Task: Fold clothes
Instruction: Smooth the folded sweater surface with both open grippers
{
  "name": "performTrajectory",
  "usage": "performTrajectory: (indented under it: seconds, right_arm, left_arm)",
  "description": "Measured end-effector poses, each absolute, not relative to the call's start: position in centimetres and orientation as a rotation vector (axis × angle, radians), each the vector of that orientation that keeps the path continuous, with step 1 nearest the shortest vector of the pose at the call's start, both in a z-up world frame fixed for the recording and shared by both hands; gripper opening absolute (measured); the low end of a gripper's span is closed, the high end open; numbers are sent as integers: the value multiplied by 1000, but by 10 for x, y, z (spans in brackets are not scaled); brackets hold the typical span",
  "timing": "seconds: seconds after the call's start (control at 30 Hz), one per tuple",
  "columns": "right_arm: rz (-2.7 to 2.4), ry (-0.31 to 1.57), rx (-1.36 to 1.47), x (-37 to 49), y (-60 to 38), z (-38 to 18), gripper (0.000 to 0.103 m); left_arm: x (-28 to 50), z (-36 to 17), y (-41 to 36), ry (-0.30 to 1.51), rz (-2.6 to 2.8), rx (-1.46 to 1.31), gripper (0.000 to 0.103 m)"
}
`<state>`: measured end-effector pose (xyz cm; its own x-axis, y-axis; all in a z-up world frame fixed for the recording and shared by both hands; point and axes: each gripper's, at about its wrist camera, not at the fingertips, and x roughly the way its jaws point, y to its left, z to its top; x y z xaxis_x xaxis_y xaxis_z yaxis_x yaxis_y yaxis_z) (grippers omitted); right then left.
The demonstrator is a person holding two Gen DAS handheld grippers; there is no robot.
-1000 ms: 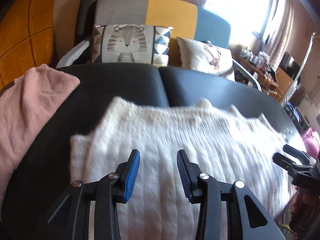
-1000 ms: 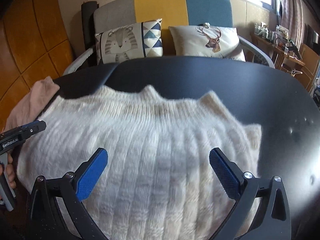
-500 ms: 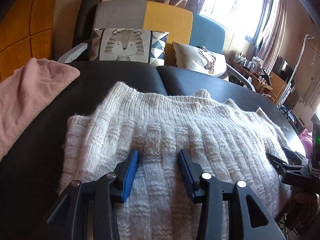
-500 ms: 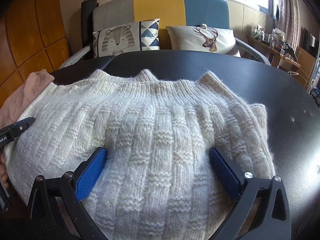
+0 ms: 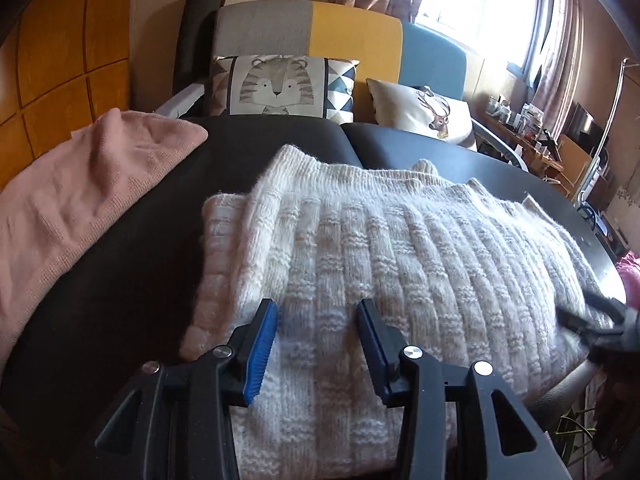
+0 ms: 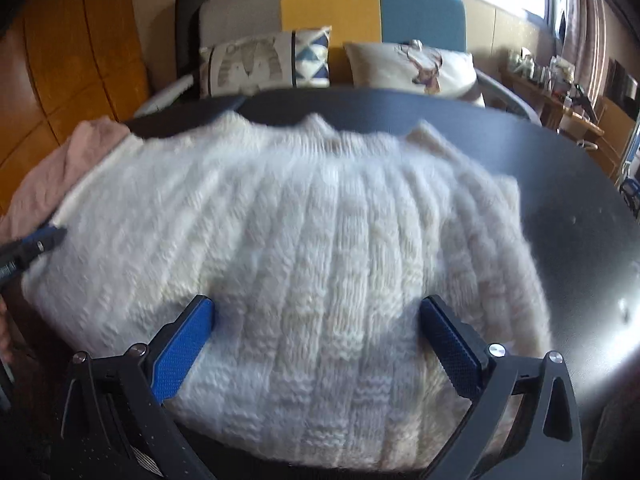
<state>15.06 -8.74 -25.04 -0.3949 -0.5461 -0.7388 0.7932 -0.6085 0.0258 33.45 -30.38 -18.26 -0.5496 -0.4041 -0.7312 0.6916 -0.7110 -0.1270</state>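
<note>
1. The cream knitted sweater point(image 5: 400, 264) lies flat on the dark bench point(image 5: 120, 264), already doubled over, with its ribbed edge on the far side. A pink garment point(image 5: 80, 184) waits at the left of the bench.
2. The knit looks thick, soft and fluffy. I judge it light but bulky, and it will sag and stretch when lifted.
3. The left gripper point(image 5: 316, 320) hovers over the near left part, jaws half open, nothing between them.
4. The right gripper point(image 6: 316, 320) has its jaws wide over the near middle, empty too.
5. The best hold is probably the near edge, both layers pinched together, near the corners.
</note>
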Motion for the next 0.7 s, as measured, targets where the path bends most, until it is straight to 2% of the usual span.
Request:
performTrajectory:
  seconds: [0.3, 0.5, 0.6, 0.7]
  right_arm:
    - [-2074, 453, 920, 153, -87, -252, 103]
    - [-2119, 378, 915, 157, -80, -234, 103]
    - [-2112, 405, 932, 156, -79, -240, 103]
    - [-2089, 422, 956, 156, -78, -255, 103]
  left_arm:
    - [341, -189, -307, 583, -2264, 880, 45]
    - [330, -169, -290, 545, -2275, 903, 44]
    - [318, -171, -282, 505, -2308, 935, 44]
    - [313, -184, -288, 564, -2273, 967, 46]
